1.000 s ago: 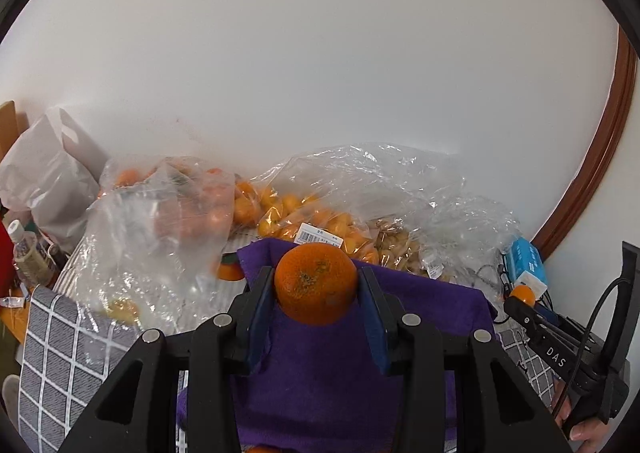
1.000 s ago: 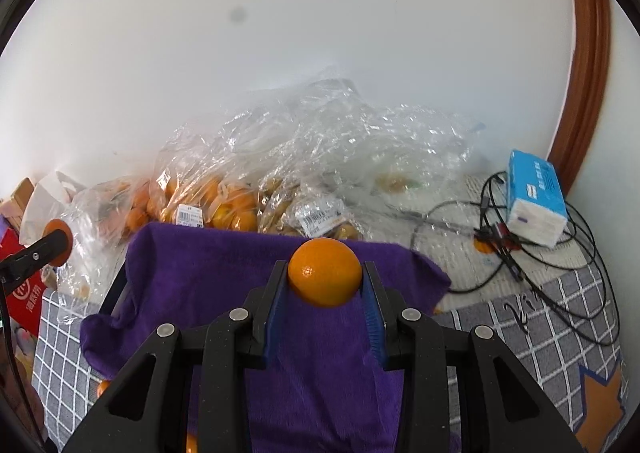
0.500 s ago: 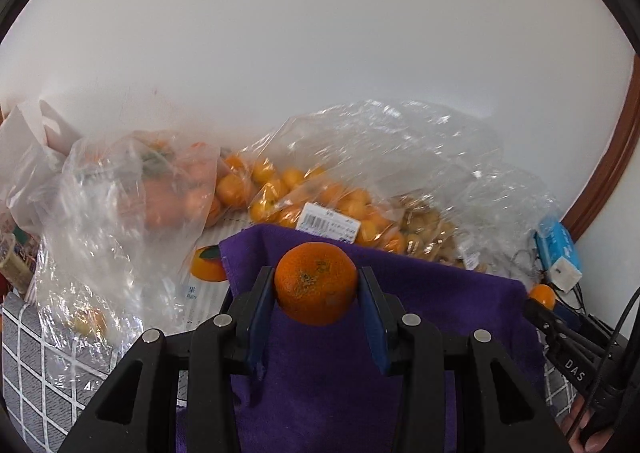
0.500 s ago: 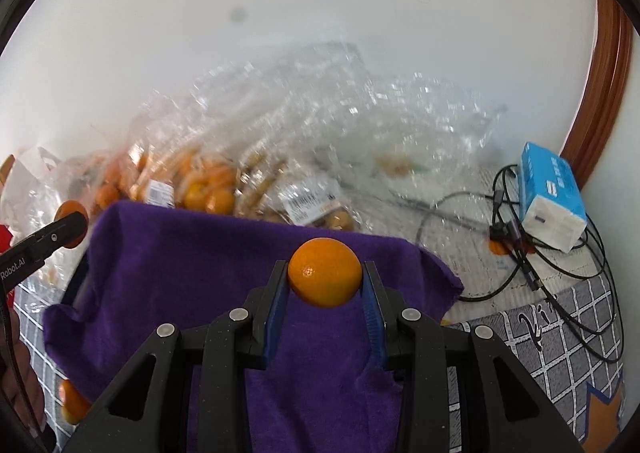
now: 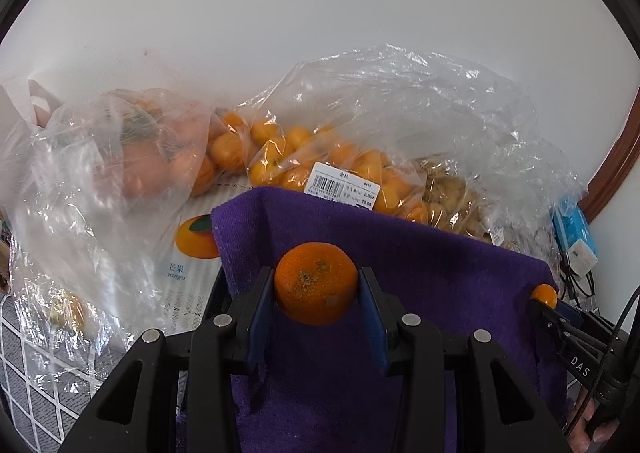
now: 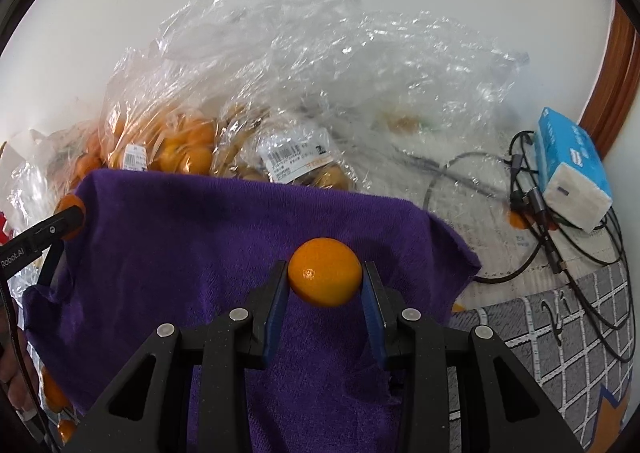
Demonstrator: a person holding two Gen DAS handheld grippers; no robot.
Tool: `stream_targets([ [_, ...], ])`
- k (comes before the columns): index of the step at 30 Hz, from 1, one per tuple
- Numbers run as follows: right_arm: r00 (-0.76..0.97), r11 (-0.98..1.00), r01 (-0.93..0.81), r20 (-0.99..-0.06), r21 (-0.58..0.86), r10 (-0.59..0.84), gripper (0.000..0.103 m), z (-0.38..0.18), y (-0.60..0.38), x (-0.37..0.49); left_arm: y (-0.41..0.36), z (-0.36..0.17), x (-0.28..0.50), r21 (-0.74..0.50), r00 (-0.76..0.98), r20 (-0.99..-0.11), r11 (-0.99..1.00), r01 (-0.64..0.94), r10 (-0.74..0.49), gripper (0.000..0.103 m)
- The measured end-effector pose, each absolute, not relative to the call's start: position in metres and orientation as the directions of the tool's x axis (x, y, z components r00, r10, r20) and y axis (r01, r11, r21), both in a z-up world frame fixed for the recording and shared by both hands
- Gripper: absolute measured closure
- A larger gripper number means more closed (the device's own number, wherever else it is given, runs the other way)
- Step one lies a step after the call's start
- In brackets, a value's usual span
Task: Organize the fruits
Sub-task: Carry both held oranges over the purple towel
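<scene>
Wide purple towel [image 5: 420,293] fills the middle, and its far edge [image 6: 248,183] butts right up against the clear bags of small oranges [image 5: 320,161] piled along the white wall, so there's no slack back there. Left side is crowded too: another bulging bag of fruit [image 5: 120,165] sits beside the towel's corner, over a printed mango sheet [image 5: 192,253]. On the right the towel's edge drops off near a tangle of black cables [image 6: 560,221] and a blue tissue pack [image 6: 572,173] by the wooden door frame [image 6: 620,93]. The open room is the towel's own flat middle (bare purple between the two tools).

Left gripper [image 5: 316,305] is clamped narrow on a rough-skinned mandarin [image 5: 316,283], blue pads pressing both its sides, held above the towel's left half. Right gripper [image 6: 325,293] is likewise pinched on a smoother orange [image 6: 325,271], pads tight on either flank, over the towel's right half. Each tool's tip shows at the other camera's edge with its fruit. A few loose oranges [image 6: 52,393] peek out under the towel's near left edge.
</scene>
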State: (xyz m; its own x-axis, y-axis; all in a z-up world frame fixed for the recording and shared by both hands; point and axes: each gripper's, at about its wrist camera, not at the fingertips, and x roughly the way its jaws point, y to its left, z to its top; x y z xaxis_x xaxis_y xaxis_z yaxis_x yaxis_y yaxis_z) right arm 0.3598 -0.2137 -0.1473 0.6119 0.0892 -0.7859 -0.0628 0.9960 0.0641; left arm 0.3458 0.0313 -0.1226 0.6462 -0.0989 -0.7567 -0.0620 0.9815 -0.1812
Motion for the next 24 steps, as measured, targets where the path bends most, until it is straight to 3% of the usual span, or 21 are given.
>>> stream_targets([
  [21,0.552,0.995,-0.085,-0.83,0.048,0.087,0.067,-0.168,-0.205,0.366,0.018,-0.152,0.362,-0.128,0.548,-0.833,0.989,-0.071,-0.068,0.064],
  [24,0.565,0.995,-0.088,-0.82,0.049,0.09,0.051,-0.165,-0.204,0.365,0.015,-0.155,0.363,-0.122,0.545,-0.836,0.99,-0.074,-0.062,0.063],
])
